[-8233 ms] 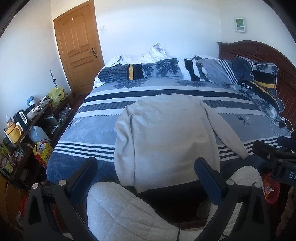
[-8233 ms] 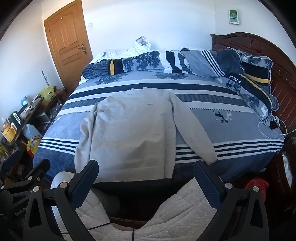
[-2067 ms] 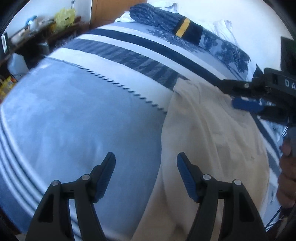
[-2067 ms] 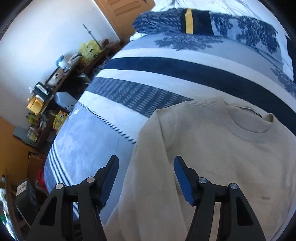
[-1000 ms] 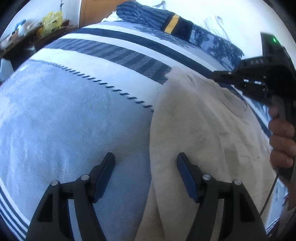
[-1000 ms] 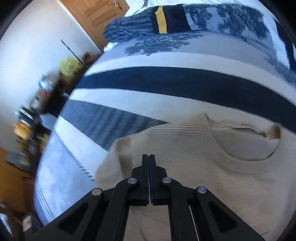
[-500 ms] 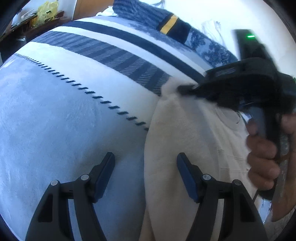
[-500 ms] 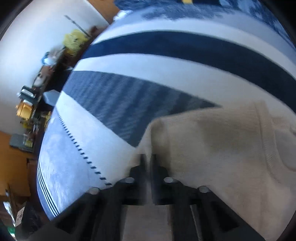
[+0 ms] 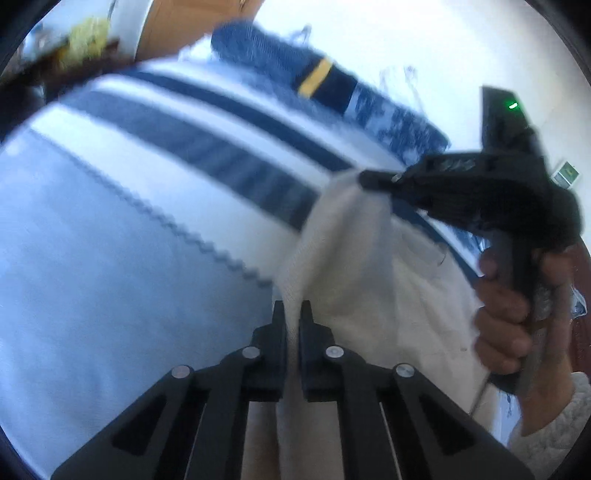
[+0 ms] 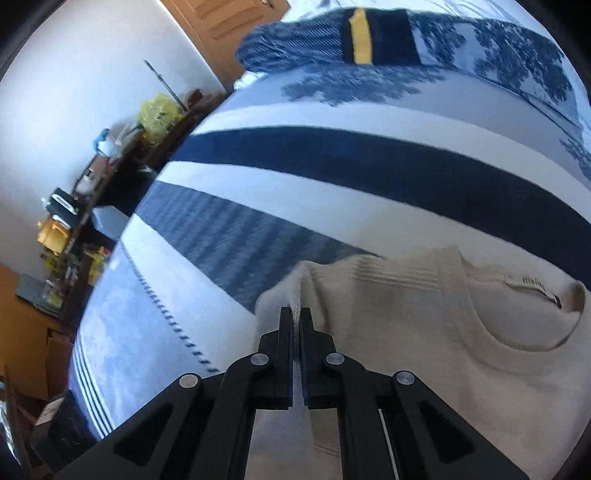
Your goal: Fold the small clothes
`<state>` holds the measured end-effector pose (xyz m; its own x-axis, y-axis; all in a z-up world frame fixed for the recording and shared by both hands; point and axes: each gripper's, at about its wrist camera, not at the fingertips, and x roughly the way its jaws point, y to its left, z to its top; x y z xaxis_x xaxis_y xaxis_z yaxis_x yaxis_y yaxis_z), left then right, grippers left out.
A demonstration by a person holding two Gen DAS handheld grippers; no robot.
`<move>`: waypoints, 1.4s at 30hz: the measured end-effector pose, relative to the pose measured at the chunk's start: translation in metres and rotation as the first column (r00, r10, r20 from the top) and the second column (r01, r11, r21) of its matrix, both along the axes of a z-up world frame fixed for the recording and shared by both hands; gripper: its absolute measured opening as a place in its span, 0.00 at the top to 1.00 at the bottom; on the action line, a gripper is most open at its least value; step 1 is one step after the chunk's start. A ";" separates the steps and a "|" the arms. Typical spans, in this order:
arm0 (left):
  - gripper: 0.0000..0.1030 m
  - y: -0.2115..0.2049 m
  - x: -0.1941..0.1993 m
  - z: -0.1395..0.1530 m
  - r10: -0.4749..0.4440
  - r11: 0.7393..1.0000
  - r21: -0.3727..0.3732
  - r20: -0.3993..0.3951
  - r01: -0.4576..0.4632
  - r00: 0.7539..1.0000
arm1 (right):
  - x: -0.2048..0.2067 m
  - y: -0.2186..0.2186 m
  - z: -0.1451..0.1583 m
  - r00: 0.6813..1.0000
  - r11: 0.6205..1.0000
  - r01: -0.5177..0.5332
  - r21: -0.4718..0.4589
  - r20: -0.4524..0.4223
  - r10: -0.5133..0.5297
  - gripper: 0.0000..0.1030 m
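a: cream sweater [image 9: 354, 266] on the striped bedspread [image 9: 110, 229]; status?
b: left gripper [image 9: 291, 314] has just clamped its side edge; half a second ago it stood open. right gripper [image 10: 295, 317] pinches the shoulder. first fold can begin.

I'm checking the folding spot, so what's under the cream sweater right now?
Under the cream sweater lies the striped blue and white bedspread, showing all around its lifted shoulder edge. Whatever sits directly beneath the sweater's body is covered and cannot be seen.

The bed [image 10: 369, 177] — blue-and-white striped cover — bears a cream sweater [image 10: 443, 369] and a rolled quilt [image 10: 369, 33].
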<state>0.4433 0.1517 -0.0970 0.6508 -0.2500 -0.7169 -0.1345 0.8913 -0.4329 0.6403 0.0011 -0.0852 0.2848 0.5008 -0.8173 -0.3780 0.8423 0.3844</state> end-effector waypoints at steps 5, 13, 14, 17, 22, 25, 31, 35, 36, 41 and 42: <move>0.90 0.001 0.012 -0.027 0.078 0.985 0.162 -0.112 -0.060 0.991 | -0.006 0.032 -0.003 0.998 0.997 -0.029 -0.071 0.052 0.032 0.97; 0.42 0.025 0.011 -0.024 0.132 0.989 0.080 -0.101 -0.124 0.986 | -0.035 0.010 -0.015 0.999 0.996 0.051 -0.072 0.005 -0.051 0.38; 0.42 0.022 0.007 -0.021 0.131 0.986 0.114 -0.107 -0.119 0.986 | -0.050 -0.003 -0.007 0.997 0.994 0.081 -0.073 0.025 -0.080 0.28; 0.42 0.009 -0.016 -0.010 0.124 0.979 0.172 -0.079 -0.109 0.989 | -0.125 -0.053 0.014 0.991 0.990 0.122 -0.073 0.063 -0.117 0.28; 0.42 -0.036 -0.076 0.025 0.052 0.969 0.243 -0.040 -0.041 0.998 | -0.240 -0.141 0.013 0.969 0.969 0.247 -0.019 -0.021 -0.247 0.28; 0.35 -0.080 -0.119 0.045 -0.029 0.971 0.237 -0.044 0.039 0.999 | -0.296 -0.183 0.011 0.941 0.943 0.333 0.011 -0.058 -0.332 0.28; 0.23 -0.167 -0.214 0.073 -0.204 0.926 0.312 -0.066 0.214 0.977 | -0.392 -0.233 0.026 0.918 0.919 0.395 0.002 -0.031 -0.395 0.28; 0.22 -0.201 -0.256 0.087 -0.238 0.917 0.311 -0.081 0.251 0.968 | -0.427 -0.272 0.047 0.893 0.891 0.450 0.059 0.003 -0.451 0.28; 0.22 -0.211 -0.264 0.091 -0.251 0.908 0.325 -0.083 0.264 0.965 | -0.434 -0.281 0.052 0.880 0.879 0.472 0.067 0.015 -0.474 0.28; 0.22 -0.259 -0.296 0.112 -0.269 0.855 0.436 -0.089 0.281 0.959 | -0.477 -0.316 0.082 0.808 0.817 0.575 0.029 0.133 -0.574 0.23; 0.22 -0.265 -0.301 0.117 -0.274 0.853 0.439 -0.086 0.283 0.958 | -0.480 -0.318 0.087 0.800 0.811 0.585 0.033 0.142 -0.583 0.23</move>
